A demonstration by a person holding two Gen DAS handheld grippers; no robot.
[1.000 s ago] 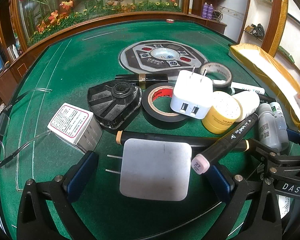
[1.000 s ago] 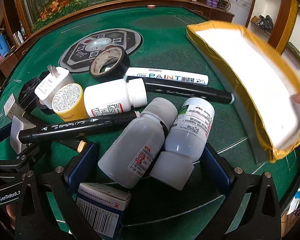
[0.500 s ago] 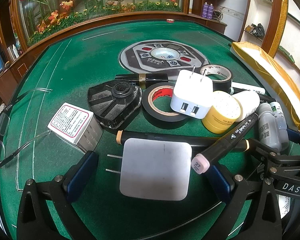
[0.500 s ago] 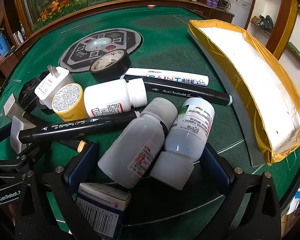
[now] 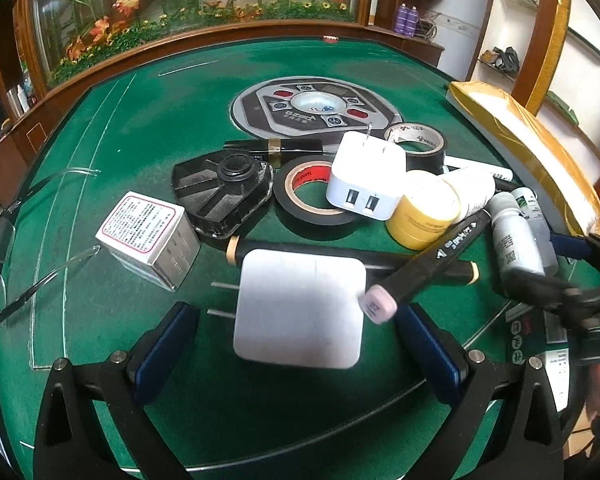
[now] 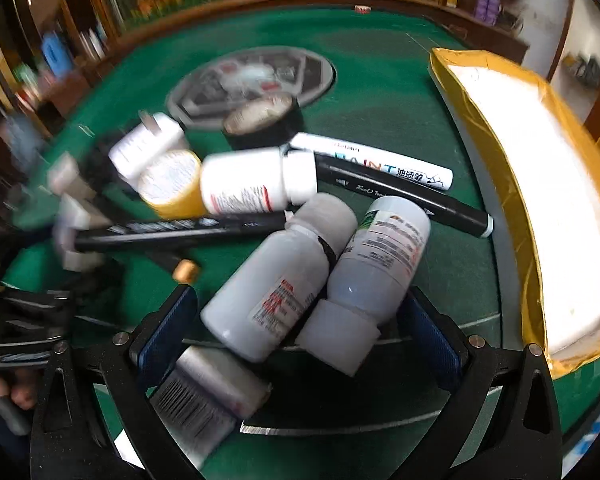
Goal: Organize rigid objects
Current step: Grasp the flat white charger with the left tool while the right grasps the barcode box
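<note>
So, status:
left claw (image 5: pixel 298 334): wide open, empty, straddling the flat white charger (image 5: pixel 300 306); prongs point left, along the closing line.
right claw (image 6: pixel 298 330): wide open, empty, two white bottles (image 6: pixel 320 284) lying between fingers, long axes running away from me.
in the way: pink-capped marker (image 5: pixel 424 264) touches the charger's right corner; barcoded box (image 6: pixel 208 392) against my right claw's left finger.
drop-off: yellow-edged tray (image 6: pixel 536 208), nearer the right claw.

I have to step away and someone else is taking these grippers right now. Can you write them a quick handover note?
Left gripper: open, straddling the flat white charger, not closed on it.
Right gripper: open around two white bottles lying side by side; view is blurred.
Pile on the green table: markers, tape rolls, yellow jar, dual-port charger, small box.
Gold-edged tray on the right looks empty.
Done: apparently nothing sorted. Left: everything.
</note>
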